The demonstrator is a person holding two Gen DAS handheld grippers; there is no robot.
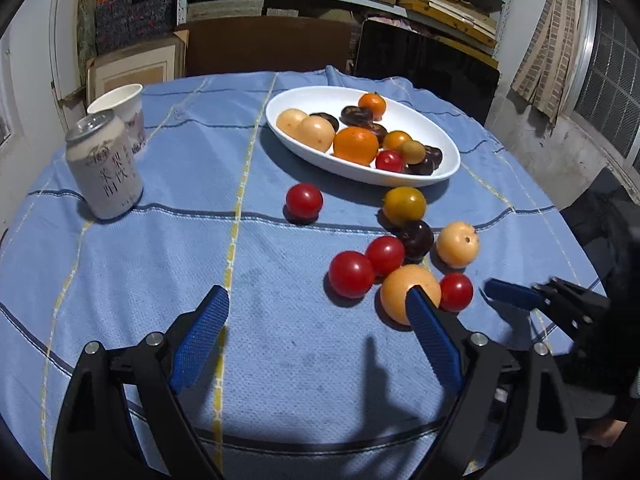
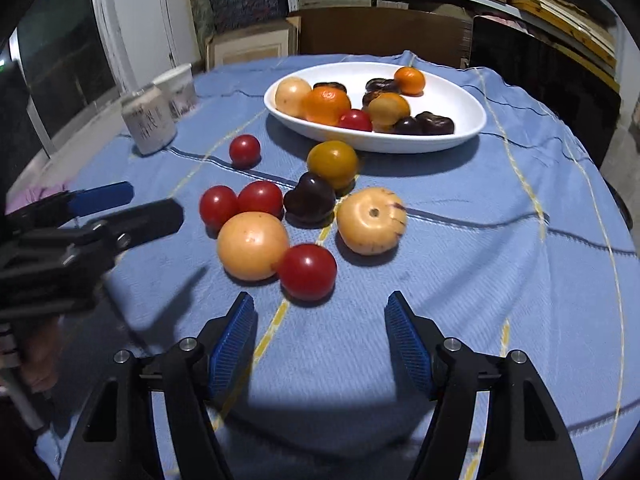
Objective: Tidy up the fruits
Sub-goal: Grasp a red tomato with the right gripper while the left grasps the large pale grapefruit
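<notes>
The loose fruit lies on the desk under a blue cloth (image 2: 500,184), just in front of the white oval dish (image 2: 460,92). Count on the cloth: four red tomatoes — one apart (image 2: 244,151) toward the can, a touching pair (image 2: 218,205), and the nearest one (image 2: 307,272) against a pale peach-coloured round fruit (image 2: 253,246). A second pale fruit (image 2: 371,220), purple-flecked with its stem pit up, lies just right of a dark plum (image 2: 309,199); an amber tomato (image 2: 333,163) sits nearest the dish rim. The dish holds mixed pieces: pale, orange, red and dark; several overlap, so no exact count. A can (image 1: 105,168) and a paper cup (image 1: 124,110) stand together at the far left edge. The near centre and the right side of the cloth are open room. The left tongs (image 1: 318,308) stand wide open over bare cloth, nothing between the pads; its right finger (image 1: 434,336) overlaps the peach fruit in view. The right tongs (image 2: 318,320) are open, empty, short of the nearest tomato.
</notes>
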